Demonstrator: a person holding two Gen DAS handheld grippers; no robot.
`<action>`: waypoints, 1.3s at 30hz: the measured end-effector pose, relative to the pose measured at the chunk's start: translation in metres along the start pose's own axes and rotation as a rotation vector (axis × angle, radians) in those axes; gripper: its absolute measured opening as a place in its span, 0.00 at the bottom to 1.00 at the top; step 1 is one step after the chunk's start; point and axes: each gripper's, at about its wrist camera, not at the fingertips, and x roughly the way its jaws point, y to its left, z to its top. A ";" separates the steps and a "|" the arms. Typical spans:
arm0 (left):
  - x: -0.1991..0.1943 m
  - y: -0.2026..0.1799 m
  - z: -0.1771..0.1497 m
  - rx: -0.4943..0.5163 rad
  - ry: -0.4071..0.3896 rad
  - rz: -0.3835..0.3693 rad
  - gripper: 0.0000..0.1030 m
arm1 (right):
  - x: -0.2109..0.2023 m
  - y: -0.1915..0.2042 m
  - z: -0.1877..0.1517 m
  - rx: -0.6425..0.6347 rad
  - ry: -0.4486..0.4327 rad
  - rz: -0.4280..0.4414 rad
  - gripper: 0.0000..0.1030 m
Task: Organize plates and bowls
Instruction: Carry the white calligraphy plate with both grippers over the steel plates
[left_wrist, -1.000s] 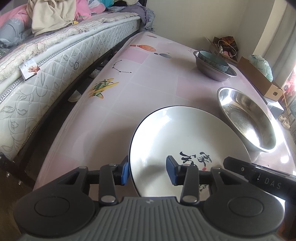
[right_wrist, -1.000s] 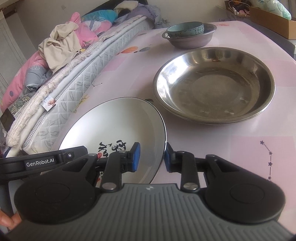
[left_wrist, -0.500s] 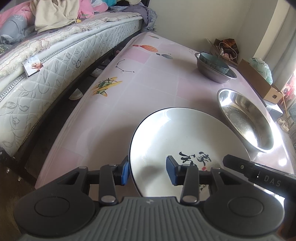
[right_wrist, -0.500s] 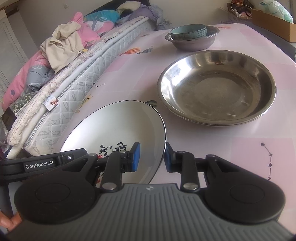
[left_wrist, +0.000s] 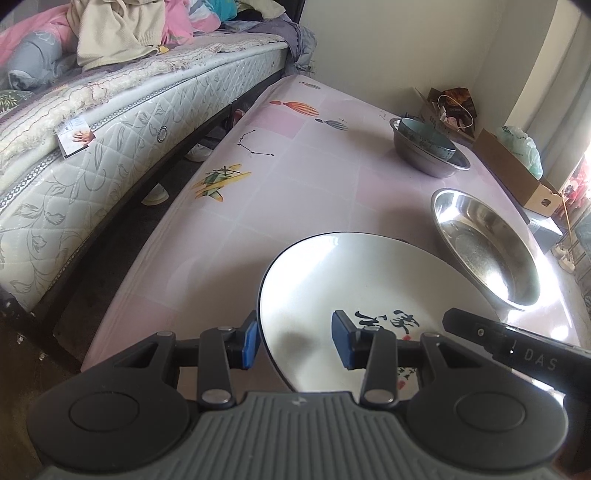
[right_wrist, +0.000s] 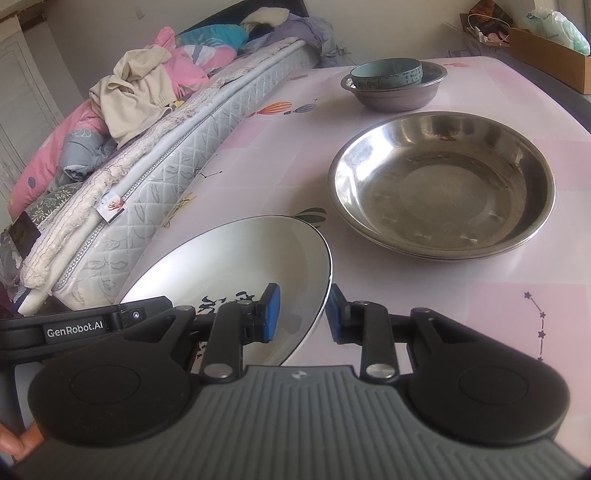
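A white plate (left_wrist: 369, 280) with black calligraphy is held above the pink table (left_wrist: 288, 192). My left gripper (left_wrist: 293, 341) is shut on its left rim, and my right gripper (right_wrist: 301, 314) is shut on its right rim; the plate also shows in the right wrist view (right_wrist: 236, 266). A large steel dish (right_wrist: 443, 184) sits just beyond it, also seen in the left wrist view (left_wrist: 487, 247). Further back a teal bowl (right_wrist: 386, 74) sits inside a small steel bowl (right_wrist: 395, 94).
A bed with a quilted mattress (left_wrist: 92, 147) and piled clothes (right_wrist: 147, 85) runs along the table's left side, with a dark gap between. A cardboard box (left_wrist: 517, 173) stands past the table's far right edge.
Both grippers have risen and drawn back a little with the plate. The steel dish and the stacked bowls look farther away. The grips have not changed.
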 end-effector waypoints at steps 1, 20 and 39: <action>-0.001 0.000 0.000 -0.001 -0.003 -0.001 0.40 | 0.000 0.000 0.000 -0.001 -0.002 0.000 0.26; -0.024 0.002 0.002 -0.006 -0.068 -0.015 0.40 | -0.019 0.013 0.003 -0.048 -0.064 0.006 0.26; -0.029 -0.070 0.040 0.098 -0.148 -0.059 0.40 | -0.061 -0.028 0.028 0.026 -0.199 0.004 0.26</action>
